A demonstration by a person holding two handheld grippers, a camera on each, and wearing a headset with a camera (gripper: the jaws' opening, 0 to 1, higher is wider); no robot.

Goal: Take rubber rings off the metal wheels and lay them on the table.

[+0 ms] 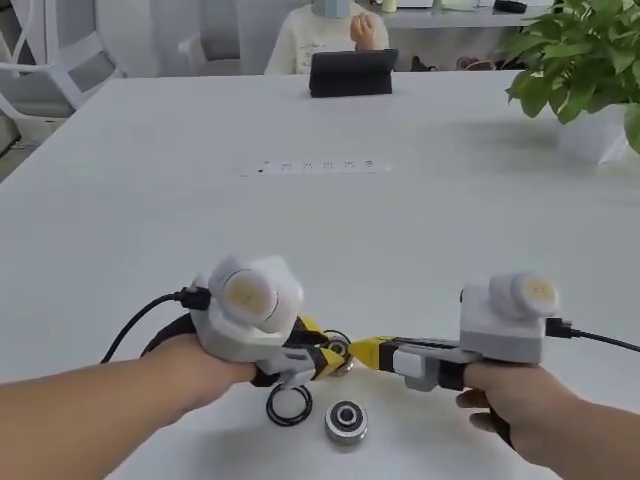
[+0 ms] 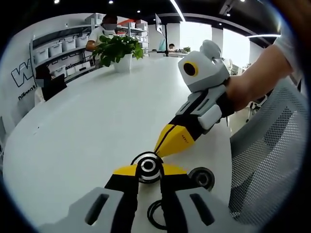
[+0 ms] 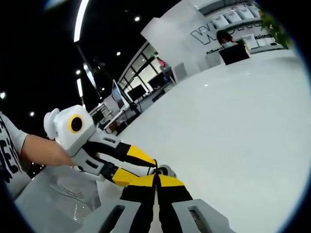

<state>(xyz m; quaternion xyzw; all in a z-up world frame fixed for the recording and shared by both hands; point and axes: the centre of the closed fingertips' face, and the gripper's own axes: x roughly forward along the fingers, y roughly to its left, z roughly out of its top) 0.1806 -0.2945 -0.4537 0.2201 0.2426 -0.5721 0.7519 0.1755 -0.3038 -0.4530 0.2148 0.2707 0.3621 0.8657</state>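
Status: partway, 1 done, 1 in progress. Left gripper (image 1: pixel 322 352) jaws are clamped on a metal wheel (image 2: pixel 148 166), held just above the table (image 1: pixel 330 240) at the near edge. That wheel's rubber ring (image 2: pixel 146 154) is on it, black band visible around the rim in left gripper view. Right gripper (image 1: pixel 362 352) comes in nose-to-nose from the opposite side, jaws pressed together w/ the tips right at the ring's edge. In right gripper view a thin black strand sits between the tips, so I read it as pinching the ring, not 100% sure at this res. Already done, judging by the layout: a loose ring (image 1: pixel 271 406) lies flat on the table under the left gripper, and a bare wheel (image 1: pixel 346 421) sits just beside it w/ no rubber, the two close but apart. Remaining: peel the pinched ring over the rim while the left side keeps the wheel fixed, then lay it down near the loose one. I see 2 wheels total, can't tell if more are outside the frames. Risk, IMO: ring snaps back or the wheel twists in the clamp if the pull goes off-axis.
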